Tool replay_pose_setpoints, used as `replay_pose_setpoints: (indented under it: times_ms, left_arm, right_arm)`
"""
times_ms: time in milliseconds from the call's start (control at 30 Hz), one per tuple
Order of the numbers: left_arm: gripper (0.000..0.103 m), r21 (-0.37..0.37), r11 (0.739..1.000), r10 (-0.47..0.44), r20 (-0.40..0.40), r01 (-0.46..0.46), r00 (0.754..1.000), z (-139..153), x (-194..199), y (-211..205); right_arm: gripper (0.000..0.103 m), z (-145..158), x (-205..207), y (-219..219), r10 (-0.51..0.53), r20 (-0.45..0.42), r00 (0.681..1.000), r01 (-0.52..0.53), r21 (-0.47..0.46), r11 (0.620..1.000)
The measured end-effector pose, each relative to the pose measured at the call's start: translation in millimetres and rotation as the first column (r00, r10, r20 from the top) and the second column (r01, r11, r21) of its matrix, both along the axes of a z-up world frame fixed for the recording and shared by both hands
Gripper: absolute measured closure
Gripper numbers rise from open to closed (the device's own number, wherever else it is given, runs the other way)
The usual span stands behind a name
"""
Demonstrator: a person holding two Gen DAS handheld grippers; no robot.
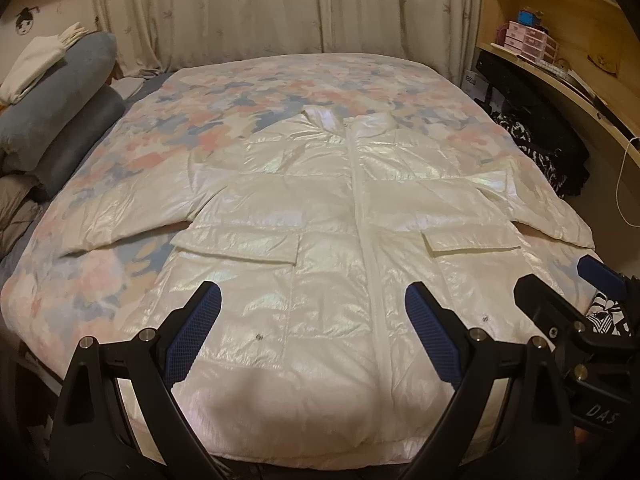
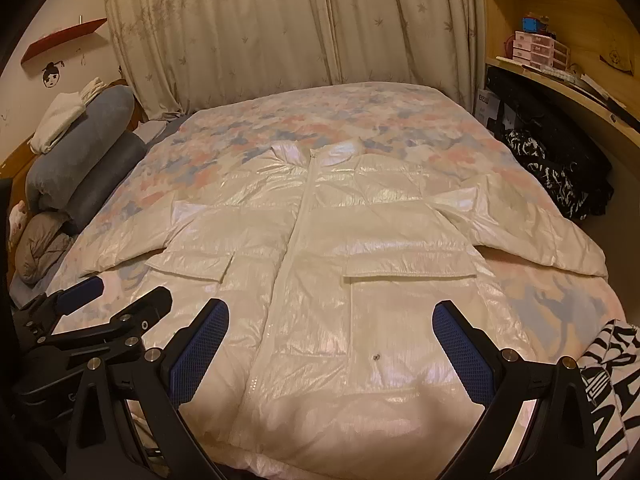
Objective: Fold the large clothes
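A large shiny white puffer jacket [image 1: 320, 216] lies spread flat, front up and zipped, on the bed, collar at the far end and both sleeves out to the sides. It also fills the middle of the right wrist view [image 2: 340, 248]. My left gripper [image 1: 312, 300] is open and empty, just above the jacket's hem at the bed's near edge. My right gripper [image 2: 332, 316] is open and empty, also over the hem, to the right of the left one. The right gripper shows at the right of the left wrist view [image 1: 560, 280]; the left gripper shows at the left of the right wrist view [image 2: 120, 292].
The bed has a floral quilt [image 1: 280, 92]. Grey rolled blankets and a white folded cloth [image 1: 60, 92] are stacked at its left. Curtains [image 1: 280, 8] hang behind. A wooden desk with shelves [image 1: 560, 40] and black-and-white clothing [image 1: 536, 148] stand at the right.
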State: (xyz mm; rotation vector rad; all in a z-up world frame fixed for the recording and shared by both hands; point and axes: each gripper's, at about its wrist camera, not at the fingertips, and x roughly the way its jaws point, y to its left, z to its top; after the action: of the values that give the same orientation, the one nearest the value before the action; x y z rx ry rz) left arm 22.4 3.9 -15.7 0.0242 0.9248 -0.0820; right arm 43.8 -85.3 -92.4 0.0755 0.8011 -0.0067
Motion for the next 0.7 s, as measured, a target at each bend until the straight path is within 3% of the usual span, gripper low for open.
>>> replay_pose_setpoints:
  times_ms: [133, 167, 267, 400, 467, 567, 700]
  left_arm:
    - [0.01, 0.032, 0.999, -0.04, 0.065, 0.038, 0.997, 15, 14, -12]
    - [0.01, 0.063, 0.997, -0.054, 0.052, 0.05, 0.997, 18, 21, -15]
    - [0.01, 0.058, 0.995, -0.081, 0.056, 0.078, 0.995, 33, 37, -22]
    - [0.01, 0.037, 0.996, -0.083, 0.188, 0.077, 0.979, 61, 49, -34]
    - [0.01, 0.049, 0.995, -0.097, 0.217, 0.089, 0.971, 75, 57, -42]
    - [0.01, 0.037, 0.992, -0.126, 0.237, 0.121, 0.963, 99, 72, -56]
    - [0.01, -0.008, 0.992, -0.121, 0.266, 0.128, 0.956, 124, 90, -73]
  right_arm:
    - [0.0, 18, 12, -5, -0.024, 0.028, 0.999, 0.025, -0.039, 0.999]
    - [0.0, 23, 15, -7, -0.033, 0.039, 0.999, 0.035, -0.053, 0.998]
    - [0.0, 42, 23, -12, -0.053, 0.072, 0.996, 0.058, -0.077, 0.995]
    - [0.0, 70, 36, -23, -0.087, 0.115, 0.989, 0.101, -0.121, 0.987]
    - [0.0, 89, 38, -33, -0.111, 0.148, 0.983, 0.131, -0.133, 0.983]
    - [0.0, 121, 40, -51, -0.149, 0.237, 0.96, 0.187, -0.146, 0.971]
    - [0.0, 162, 46, -81, -0.232, 0.361, 0.903, 0.311, -0.181, 0.933]
